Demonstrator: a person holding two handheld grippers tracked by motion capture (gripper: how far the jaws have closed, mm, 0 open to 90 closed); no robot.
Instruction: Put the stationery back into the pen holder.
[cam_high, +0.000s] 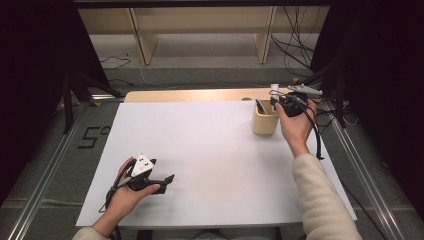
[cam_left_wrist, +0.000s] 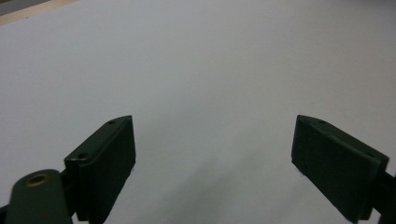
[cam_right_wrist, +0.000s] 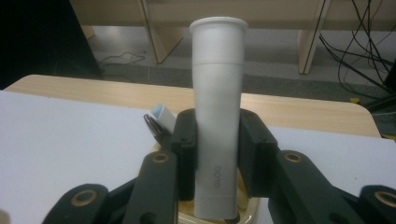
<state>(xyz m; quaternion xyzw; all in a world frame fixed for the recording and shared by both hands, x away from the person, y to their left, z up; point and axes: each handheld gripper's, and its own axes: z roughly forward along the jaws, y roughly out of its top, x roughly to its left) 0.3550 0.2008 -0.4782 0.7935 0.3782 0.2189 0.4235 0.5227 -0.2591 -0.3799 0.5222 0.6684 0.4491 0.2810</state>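
From above, the right gripper (cam_high: 281, 102) sits over the cup (cam_high: 264, 120) at the far right of the table (cam_high: 200, 150); the left gripper (cam_high: 167, 179) idles near the front, jaws apart. Right gripper view: jaws clamped on the white tube (cam_right_wrist: 218, 107), upright over the cup. I'd keep it vertical, lower it straight and avoid the stuff inside.

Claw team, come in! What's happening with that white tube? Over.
Right claw shut on white tube, upright over the cup. Left claw open, empty, above the table. Nothing blocking.
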